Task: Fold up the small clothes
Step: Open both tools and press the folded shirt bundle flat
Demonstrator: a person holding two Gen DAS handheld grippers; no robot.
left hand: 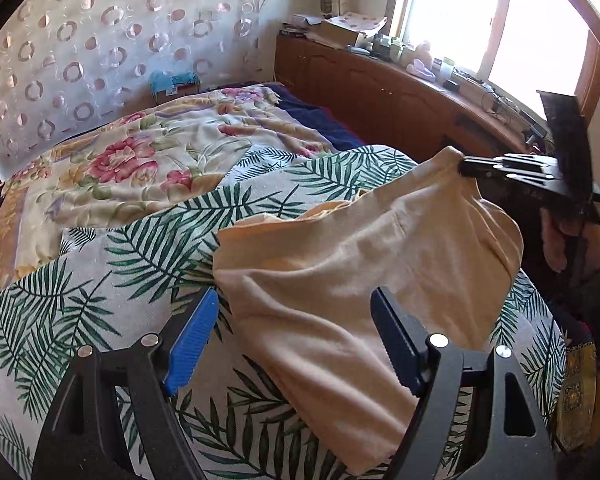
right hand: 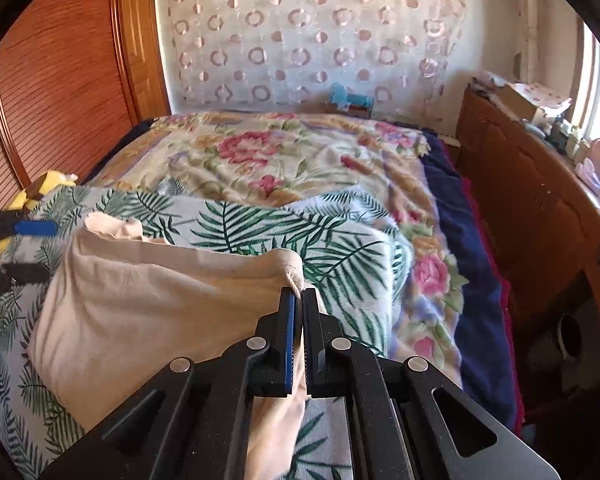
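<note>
Clamping one corner of the beige garment (right hand: 148, 292), the right gripper (right hand: 299, 300) holds it raised, the left gripper (left hand: 296, 312) gapes empty beside it; folding apparently barely started.

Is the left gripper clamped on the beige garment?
No: in the left wrist view the left gripper stands wide open, its blue pads apart over the beige garment, pressing nothing.
</note>
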